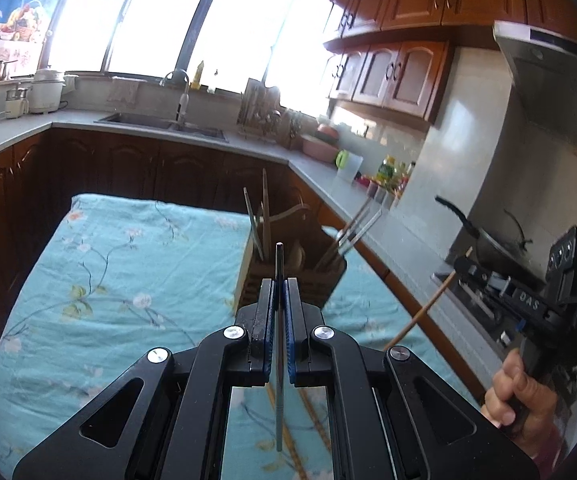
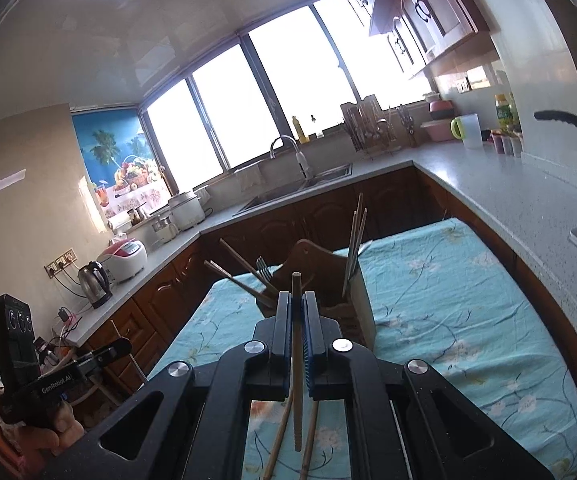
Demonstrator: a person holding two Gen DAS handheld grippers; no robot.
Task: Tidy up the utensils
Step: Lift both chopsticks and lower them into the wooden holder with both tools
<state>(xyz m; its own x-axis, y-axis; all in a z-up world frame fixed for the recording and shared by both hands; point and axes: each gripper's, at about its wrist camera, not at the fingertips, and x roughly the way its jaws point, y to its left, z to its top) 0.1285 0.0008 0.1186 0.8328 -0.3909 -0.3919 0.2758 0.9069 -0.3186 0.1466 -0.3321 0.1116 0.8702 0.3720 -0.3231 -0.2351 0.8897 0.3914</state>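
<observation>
Carrying two chopsticks toward the wooden holder (image 1: 288, 264) looks to be the step in hand: a thin grey metal chopstick (image 1: 279, 360) is clenched in the left gripper (image 1: 279, 300), and a ridged brown wooden chopstick (image 2: 297, 360) is clenched in the right gripper (image 2: 297, 312). Each stick is held short of the slatted box on the flowered blue cloth (image 1: 108, 260), where other sticks and a fork (image 2: 262, 266) are already stood. Next, each tip probably needs to be tilted down over an open compartment before release.

Both wrist views look forward along their fingers, angled slightly down, sharing the wooden utensil holder (image 1: 292, 268) (image 2: 320, 280), near, on the floral-clothed table (image 1: 108, 264) (image 2: 448, 300).
</observation>
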